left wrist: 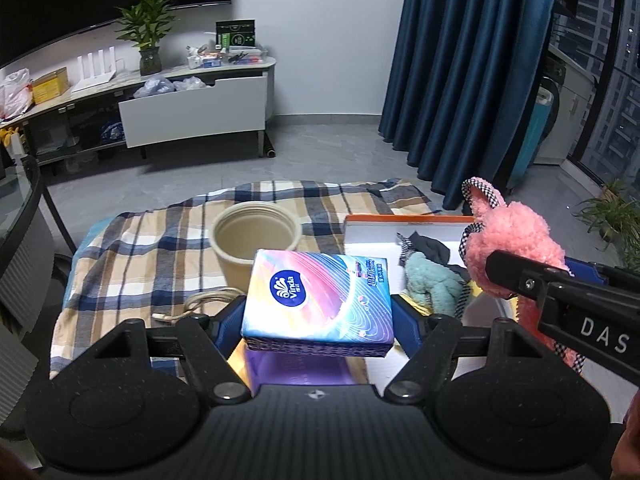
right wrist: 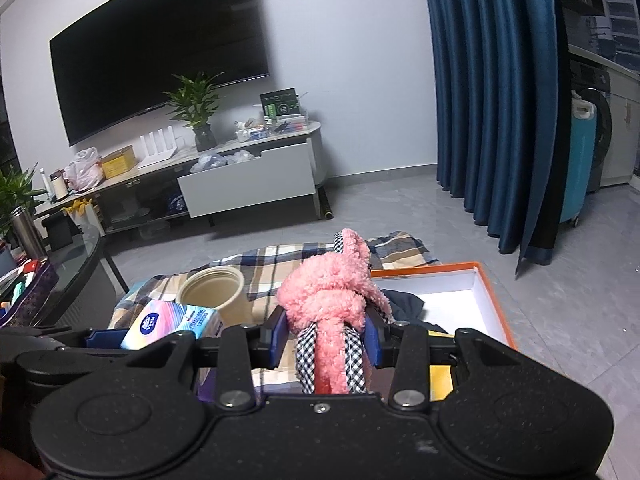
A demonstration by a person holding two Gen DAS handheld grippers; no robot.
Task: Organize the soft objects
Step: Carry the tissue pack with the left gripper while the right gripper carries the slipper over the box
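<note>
A: Above the near edge of the checked blue-and-tan cloth (left wrist: 160, 240), a soft pastel pack of tissues with a blue logo (left wrist: 318, 304) is clamped between the blue pads of the left gripper (left wrist: 318, 320); the jaws stand wide, closed on the pack's two short sides, and the pack is carried clear of the cloth.

B: And the right gripper (right wrist: 326, 330)?

A: A fluffy pink knotted plush band with black-and-white check trim (right wrist: 332, 300) is pinched at its middle, the jaws about half closed around it. It is held just short of the near edge of the white-lined, orange-rimmed cardboard box (right wrist: 490, 300), which sits at the cloth's right edge.

B: What is already inside the box?

A: A fuzzy teal plush piece (left wrist: 432, 284) and a dark folded garment (left wrist: 434, 246) are seen near its left wall (the far right corner looks bare). A round beige paper tub (left wrist: 256, 236) stands on the cloth beside the box, and a coiled pale cable (left wrist: 200, 302) lies at the near edge.

B: How should the placing be done well?

A: Probably both items should be carried fully over the rim before anything is let go. The pink band is best lowered into the bare corner so its dangling tail is not draped over the wall. The tissue pack should be kept level and set flat, not dropped on the teal piece. The tub should be given a clear berth by the left gripper, since it could be tipped easily.
</note>
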